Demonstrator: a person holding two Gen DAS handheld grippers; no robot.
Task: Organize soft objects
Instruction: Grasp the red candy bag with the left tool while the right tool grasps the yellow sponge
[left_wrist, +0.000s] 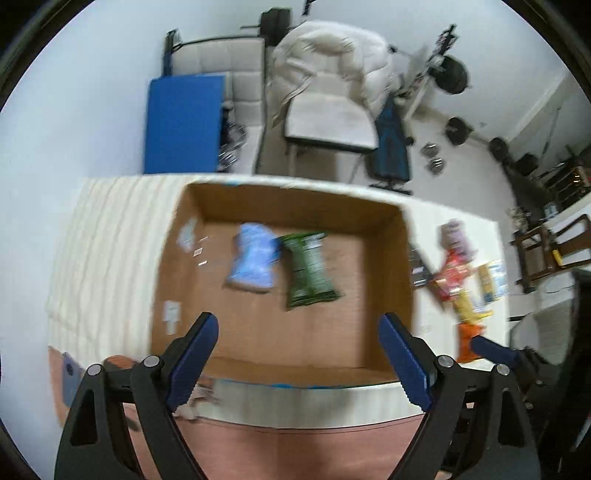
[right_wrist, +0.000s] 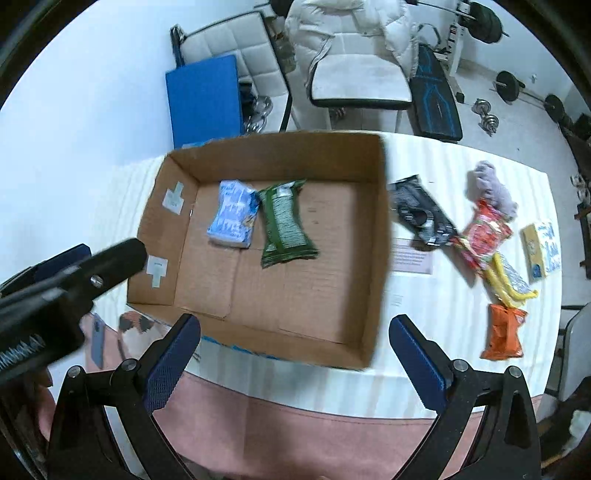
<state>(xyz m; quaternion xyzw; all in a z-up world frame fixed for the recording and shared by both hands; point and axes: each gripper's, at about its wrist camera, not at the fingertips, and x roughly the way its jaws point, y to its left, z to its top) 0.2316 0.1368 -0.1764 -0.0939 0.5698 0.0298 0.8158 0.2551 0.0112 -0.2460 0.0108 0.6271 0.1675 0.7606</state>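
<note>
Right gripper (right_wrist: 295, 354): jaws apart, nothing between them. Left gripper (left_wrist: 297, 350): likewise, above box (right_wrist: 373, 332). Box holds blue pack (right_wrist: 232, 214) and green pack (right_wrist: 284, 225). Orange pack (right_wrist: 504, 332): on table, right of box, long axis near-to-far, nearer the right gripper.

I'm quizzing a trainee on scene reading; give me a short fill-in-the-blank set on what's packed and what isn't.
1. Inside the cardboard box lie ____ packets.
2. The green packet lies beside a packet coloured ____.
3. The orange packet lies ____ the box, on the table.
4. The right gripper has its jaws ____, with nothing between them.

Missing words: two; blue; outside; open
</note>
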